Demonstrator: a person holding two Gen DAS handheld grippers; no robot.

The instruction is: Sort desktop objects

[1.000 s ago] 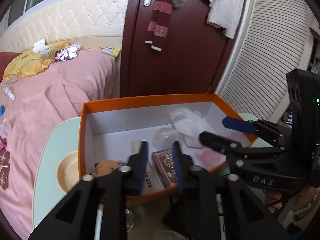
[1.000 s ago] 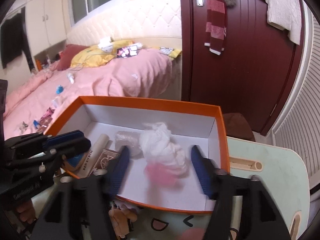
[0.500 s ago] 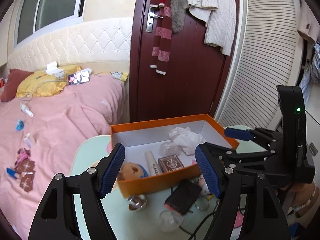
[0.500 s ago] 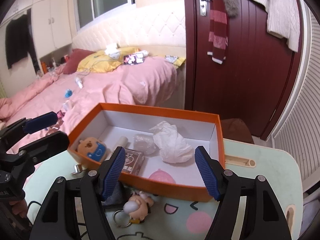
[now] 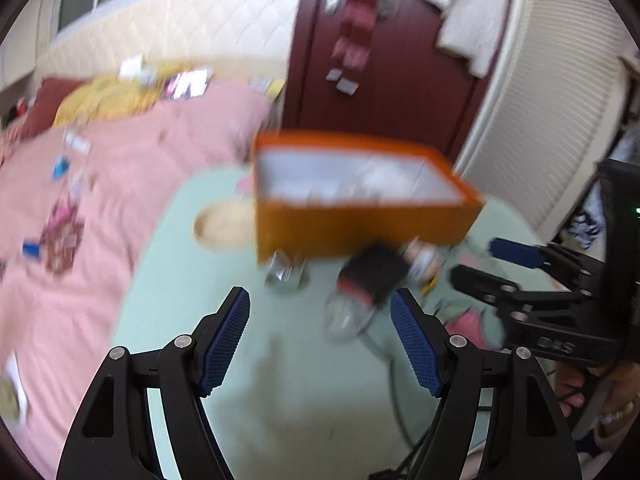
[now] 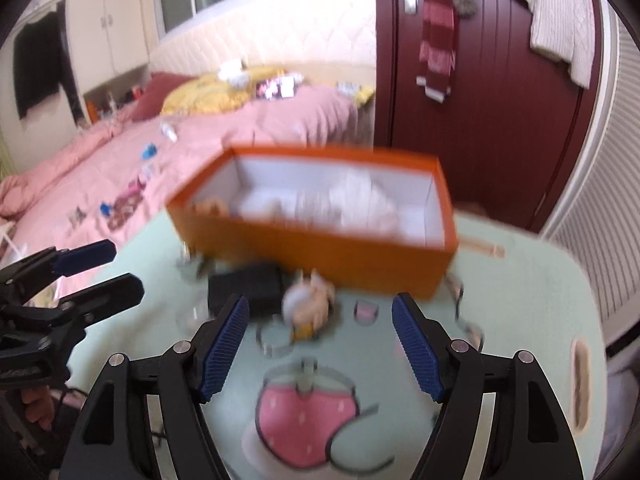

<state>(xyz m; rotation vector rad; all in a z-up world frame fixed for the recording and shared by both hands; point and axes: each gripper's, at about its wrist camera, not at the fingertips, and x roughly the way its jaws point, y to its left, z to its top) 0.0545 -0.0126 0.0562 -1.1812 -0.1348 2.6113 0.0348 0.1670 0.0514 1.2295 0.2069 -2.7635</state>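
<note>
Farther from the orange box (image 5: 360, 224) than half a second ago, both views now blurred; more of the pale green tabletop (image 5: 280, 380) showing in front. Orange box sitting at the table's far side, white inside, holding crumpled white tissue (image 6: 360, 196) and a small plush toy (image 6: 208, 208) at its left end (other contents too smeared to name). On the table just before the box: a black pouch (image 6: 248, 284) and a pig figure keychain (image 6: 308, 300). Left gripper (image 5: 320, 340) open with nothing between its blue pads. Right gripper (image 6: 320, 344) opening wider, likewise holding nothing.
</note>
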